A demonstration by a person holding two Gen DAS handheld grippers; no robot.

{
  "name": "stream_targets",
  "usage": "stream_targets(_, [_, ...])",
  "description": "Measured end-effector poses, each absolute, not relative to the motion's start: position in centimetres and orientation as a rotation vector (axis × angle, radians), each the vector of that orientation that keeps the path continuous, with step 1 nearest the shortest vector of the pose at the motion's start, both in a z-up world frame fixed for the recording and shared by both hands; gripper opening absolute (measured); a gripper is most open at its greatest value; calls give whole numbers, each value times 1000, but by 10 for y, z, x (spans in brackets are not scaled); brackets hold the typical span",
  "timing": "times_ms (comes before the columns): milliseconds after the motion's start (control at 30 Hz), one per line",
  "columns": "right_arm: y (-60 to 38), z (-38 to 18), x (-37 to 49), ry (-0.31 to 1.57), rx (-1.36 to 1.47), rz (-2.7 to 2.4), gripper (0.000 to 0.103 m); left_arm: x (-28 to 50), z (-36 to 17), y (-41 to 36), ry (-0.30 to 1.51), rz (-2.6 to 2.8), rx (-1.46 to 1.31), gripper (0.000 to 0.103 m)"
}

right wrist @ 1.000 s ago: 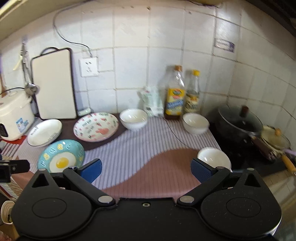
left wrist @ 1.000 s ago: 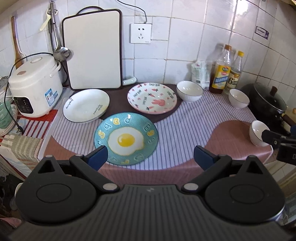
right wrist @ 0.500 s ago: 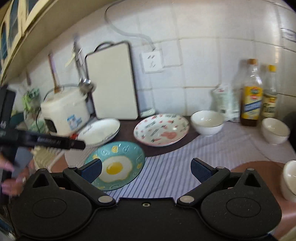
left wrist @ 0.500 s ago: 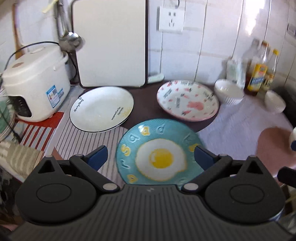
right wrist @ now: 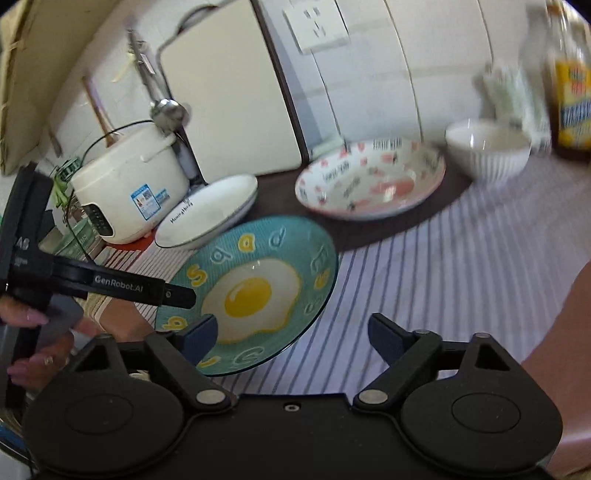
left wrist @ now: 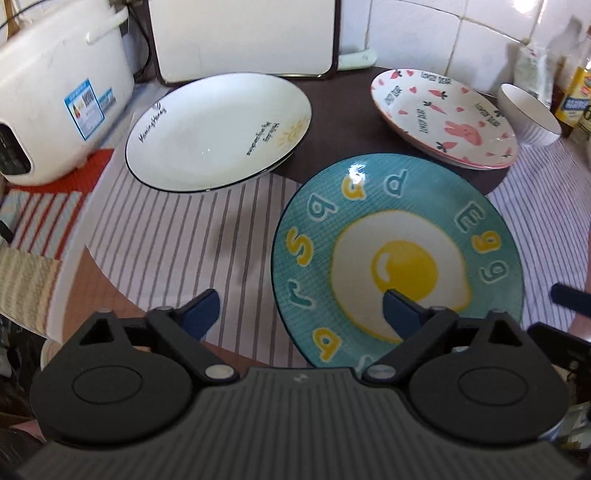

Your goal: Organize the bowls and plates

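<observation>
A teal fried-egg plate point(left wrist: 399, 258) lies on the striped cloth; it also shows in the right wrist view point(right wrist: 258, 288). A white black-rimmed plate point(left wrist: 218, 129) lies behind it to the left, a pink rabbit plate point(left wrist: 443, 114) behind to the right, and a white bowl point(left wrist: 528, 114) beyond that. My left gripper point(left wrist: 301, 314) is open, low over the teal plate's left edge, its right finger above the egg. My right gripper point(right wrist: 291, 336) is open, just above the teal plate's near right edge. The left gripper's finger point(right wrist: 147, 291) reaches in from the left.
A white rice cooker point(left wrist: 48, 92) stands at the left, a white cutting board point(left wrist: 243, 33) leans on the tiled wall. Oil bottles point(left wrist: 572, 85) stand at the back right. The striped cloth point(left wrist: 166, 240) covers the counter. A ladle point(right wrist: 168, 110) hangs by the board.
Both grippers have moved forward and down toward the teal egg plate, the right one swinging left. Both stay open. The plates have not moved.
</observation>
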State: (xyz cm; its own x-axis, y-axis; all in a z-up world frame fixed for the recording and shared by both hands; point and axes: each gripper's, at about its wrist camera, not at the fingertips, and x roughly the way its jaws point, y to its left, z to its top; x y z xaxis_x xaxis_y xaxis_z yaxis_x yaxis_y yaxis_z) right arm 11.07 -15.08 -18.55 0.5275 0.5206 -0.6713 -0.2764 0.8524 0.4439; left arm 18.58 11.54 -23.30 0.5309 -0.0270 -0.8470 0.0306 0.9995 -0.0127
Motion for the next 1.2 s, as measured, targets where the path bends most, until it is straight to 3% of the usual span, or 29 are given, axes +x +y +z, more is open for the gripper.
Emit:
stream_targets(67, [-148, -197, 117, 929, 345, 465, 89, 189, -237, 115, 1007, -13, 19, 65])
stream_targets(200, [-145, -210, 127, 963, 409, 436, 84, 194, -244, 117, 1040, -54, -7, 53])
stream_targets(267, [-142, -213, 131, 972, 411, 455, 70, 195, -246, 119, 1045, -90, -30, 38])
stream_targets(333, [-140, -215, 135, 977, 420, 471, 61, 195, -247, 123, 1043, -122, -42, 38])
stream_targets(433, [-137, -217, 143, 1001, 486, 463, 57, 199, -250, 135, 1068, -143, -141, 34])
stream_targets(533, [-128, -221, 147, 1017, 450, 411, 39, 200, -250, 133, 1076, -127, -142, 34])
stream_targets(600, [-125, -220, 149, 1021, 434, 366, 33, 200, -250, 132, 1083, -111, -155, 34])
stream_targets(667, [-129, -221, 152, 1041, 435, 348, 20, 202, -249, 133, 1100, -95, -181, 32])
stream_targets(1200, [-163, -185, 155, 1062, 295, 476, 21, 190, -217, 103, 1149, -142, -202, 31])
